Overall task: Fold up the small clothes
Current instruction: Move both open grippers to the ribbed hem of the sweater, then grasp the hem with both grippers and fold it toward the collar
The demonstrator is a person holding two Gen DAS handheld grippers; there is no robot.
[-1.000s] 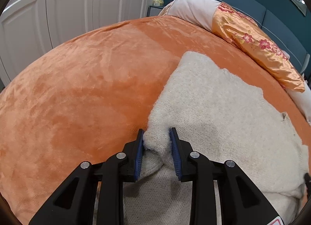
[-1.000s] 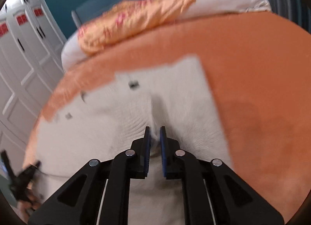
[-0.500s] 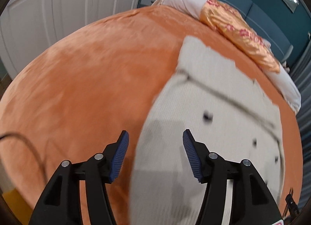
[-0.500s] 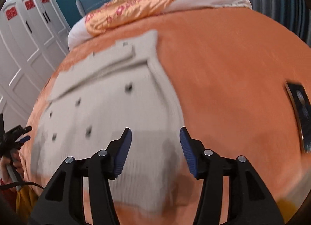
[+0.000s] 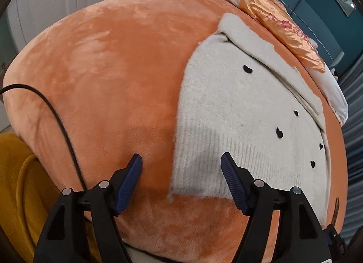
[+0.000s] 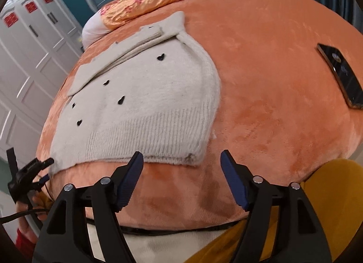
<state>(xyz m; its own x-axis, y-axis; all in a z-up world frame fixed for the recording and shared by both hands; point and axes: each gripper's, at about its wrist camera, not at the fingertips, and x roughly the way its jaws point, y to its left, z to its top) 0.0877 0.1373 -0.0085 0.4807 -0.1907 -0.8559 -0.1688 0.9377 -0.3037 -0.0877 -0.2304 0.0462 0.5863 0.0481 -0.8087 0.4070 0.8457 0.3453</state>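
Both claws are opening with nothing between them: left claw point(image 5: 181, 179), right claw point(image 6: 181, 176). The cream fuzzy knit sweater with black hearts point(image 5: 238, 113) lies flat by the orange plush bed's point(image 5: 113, 70) near edge. Your risks: the hem sliding off, and the black cable point(image 5: 56, 117) snagging.

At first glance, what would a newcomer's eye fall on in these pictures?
The cream knitted sweater with small black hearts lies flat on the orange plush blanket, its ribbed hem toward the cameras. A dark phone lies on the blanket to the sweater's right. Both tools, left and right, are opening with nothing between them.
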